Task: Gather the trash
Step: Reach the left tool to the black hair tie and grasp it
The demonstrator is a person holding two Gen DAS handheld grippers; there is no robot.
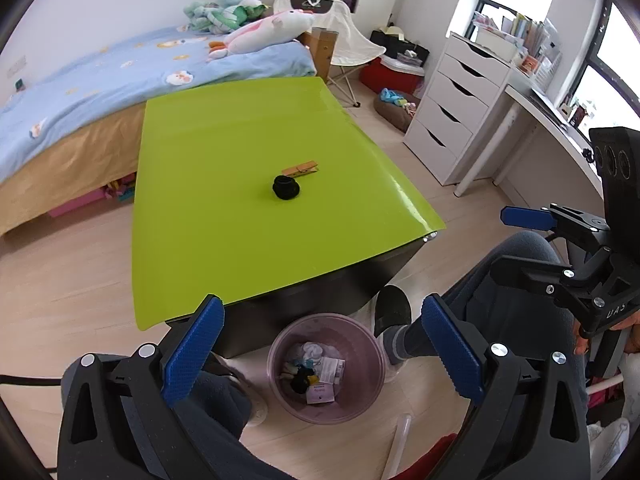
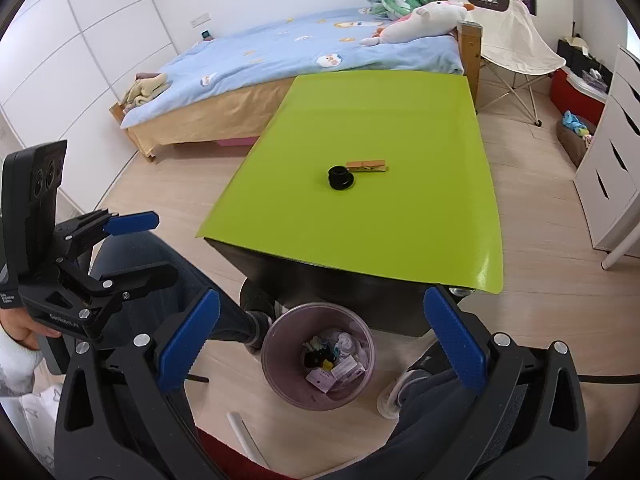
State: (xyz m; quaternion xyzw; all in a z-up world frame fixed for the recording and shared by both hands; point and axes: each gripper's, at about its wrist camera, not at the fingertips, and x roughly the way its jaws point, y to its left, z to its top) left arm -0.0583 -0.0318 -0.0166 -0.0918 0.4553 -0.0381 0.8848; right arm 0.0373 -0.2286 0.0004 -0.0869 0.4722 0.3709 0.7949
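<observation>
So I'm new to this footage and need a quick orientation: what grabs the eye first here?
The bright lime-green table top fills the middle, bare but for a small black object touching a wooden clothespin. On the floor at its near edge stands a pinkish bin holding scraps, between both open grippers' blue pads.

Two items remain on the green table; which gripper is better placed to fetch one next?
Little separates them: left gripper and right gripper both hang open, empty, over the pink bin; black round cap and wooden clothespin lie mid-table.
</observation>
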